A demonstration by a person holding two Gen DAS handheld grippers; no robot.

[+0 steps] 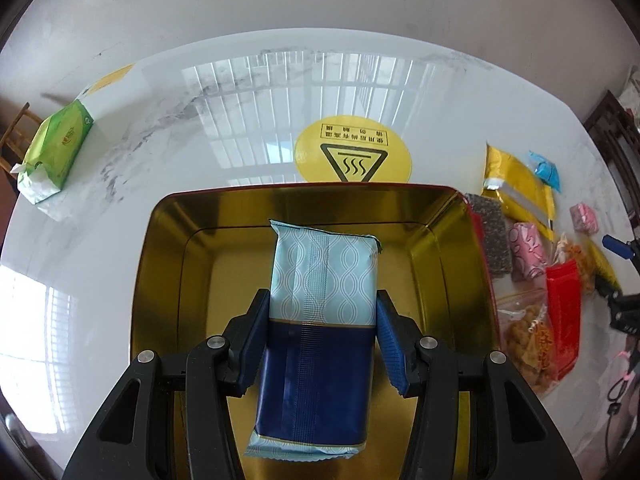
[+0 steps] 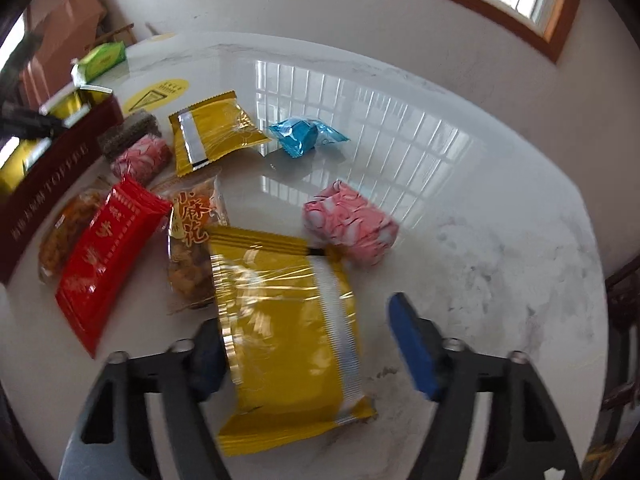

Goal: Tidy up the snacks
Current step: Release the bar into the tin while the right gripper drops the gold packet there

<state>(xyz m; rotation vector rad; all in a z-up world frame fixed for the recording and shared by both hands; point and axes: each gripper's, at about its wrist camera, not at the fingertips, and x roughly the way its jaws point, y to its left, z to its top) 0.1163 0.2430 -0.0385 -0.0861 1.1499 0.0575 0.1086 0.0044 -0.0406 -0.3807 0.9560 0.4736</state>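
The left tool point(image 1: 322, 344) clamps a blue packet point(image 1: 320, 320) above the gold tin point(image 1: 168, 248) on the bench point(image 1: 120, 200); the right tool point(image 2: 308, 356) straddles a yellow packet point(image 2: 284, 340), left pad touching, right pad apart, jaws partly open
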